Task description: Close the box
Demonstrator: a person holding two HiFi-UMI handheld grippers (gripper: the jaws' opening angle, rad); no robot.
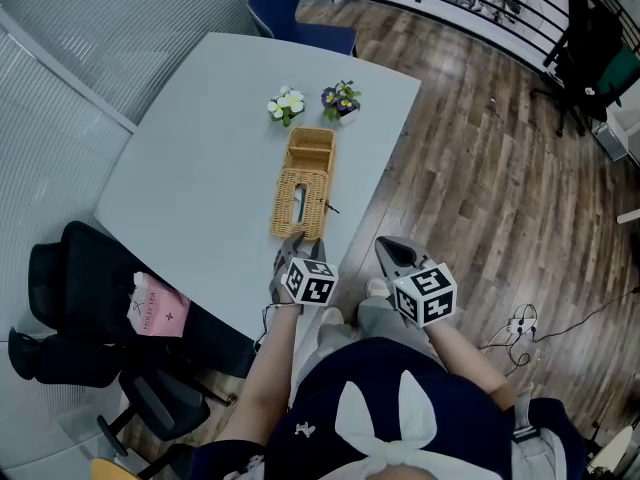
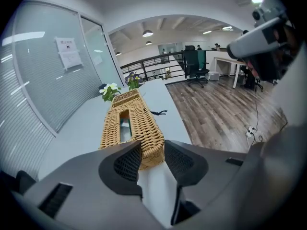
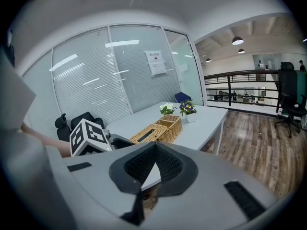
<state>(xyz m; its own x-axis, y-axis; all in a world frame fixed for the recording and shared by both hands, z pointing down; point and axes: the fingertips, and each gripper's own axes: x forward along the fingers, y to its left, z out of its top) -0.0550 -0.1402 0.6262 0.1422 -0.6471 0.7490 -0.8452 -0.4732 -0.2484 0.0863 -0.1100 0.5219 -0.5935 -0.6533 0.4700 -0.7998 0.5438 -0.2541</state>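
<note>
A wicker box lies open on the grey table [image 1: 200, 148]: its slotted part [image 1: 299, 204] is nearer me and the open basket part [image 1: 310, 150] lies end to end behind it. My left gripper [image 1: 297, 252] is at the table's near edge, just short of the slotted part's near end. In the left gripper view the gripper [image 2: 152, 150] is open, and the wicker box [image 2: 132, 123] shows beyond the gap, untouched. My right gripper [image 1: 396, 255] hangs off the table's edge to the right, above the floor, with its tips [image 3: 154, 145] together and nothing held.
White flowers [image 1: 287, 104] and a small pot of purple flowers [image 1: 341, 98] stand just behind the box. A black office chair [image 1: 80, 298] with a pink bag [image 1: 157, 308] is at the left. A blue chair [image 1: 290, 13] is at the table's far end. Wooden floor lies to the right.
</note>
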